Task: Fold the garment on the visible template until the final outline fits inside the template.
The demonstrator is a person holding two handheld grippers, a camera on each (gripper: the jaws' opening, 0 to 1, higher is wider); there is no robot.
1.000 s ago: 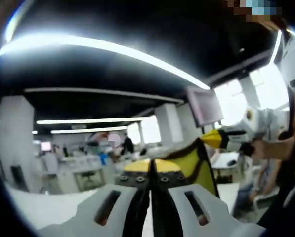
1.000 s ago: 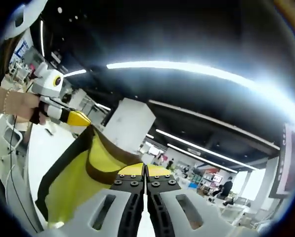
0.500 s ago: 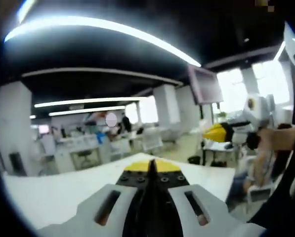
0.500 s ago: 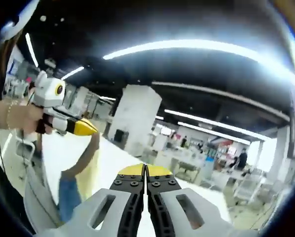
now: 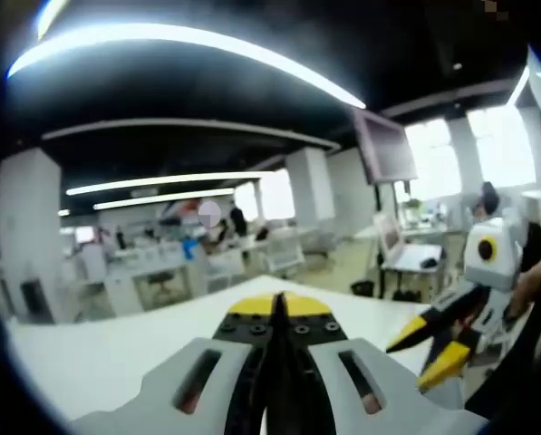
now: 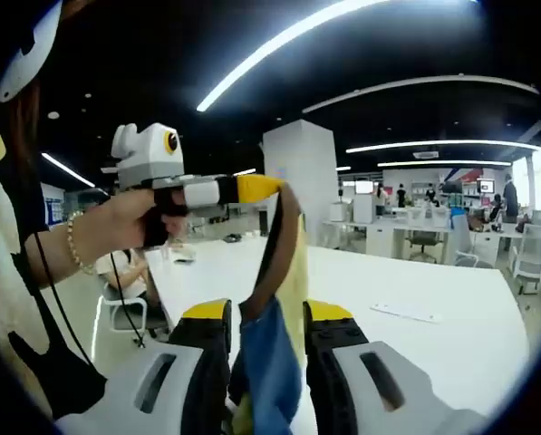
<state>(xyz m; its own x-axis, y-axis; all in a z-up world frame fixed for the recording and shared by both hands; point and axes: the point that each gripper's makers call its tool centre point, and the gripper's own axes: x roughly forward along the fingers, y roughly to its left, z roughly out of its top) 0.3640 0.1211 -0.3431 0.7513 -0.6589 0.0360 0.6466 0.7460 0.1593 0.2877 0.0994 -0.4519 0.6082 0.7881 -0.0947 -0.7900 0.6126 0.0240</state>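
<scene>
The garment (image 6: 284,258), yellow with a dark trim and a blue part, hangs in the air over the white table (image 6: 424,290). In the right gripper view my left gripper (image 6: 261,188) is held up in a hand and is shut on the garment's top edge. The cloth drops from there between the spread jaws of my right gripper (image 6: 265,313), which is open. In the left gripper view my left gripper (image 5: 277,304) has its yellow tips pressed together. My right gripper (image 5: 406,365) sits low at the right there, jaws apart.
A person's hand with a bracelet (image 6: 116,231) holds the left gripper. A thin flat item (image 6: 406,313) lies on the table. Desks and chairs (image 6: 415,240) stand behind, with a white pillar (image 6: 302,172). A monitor (image 5: 383,149) hangs at the right.
My right gripper has opened and sunk lower in the left gripper view. The garment now hangs from the left gripper alone, between the right jaws. Both cameras tilted down toward the table.
</scene>
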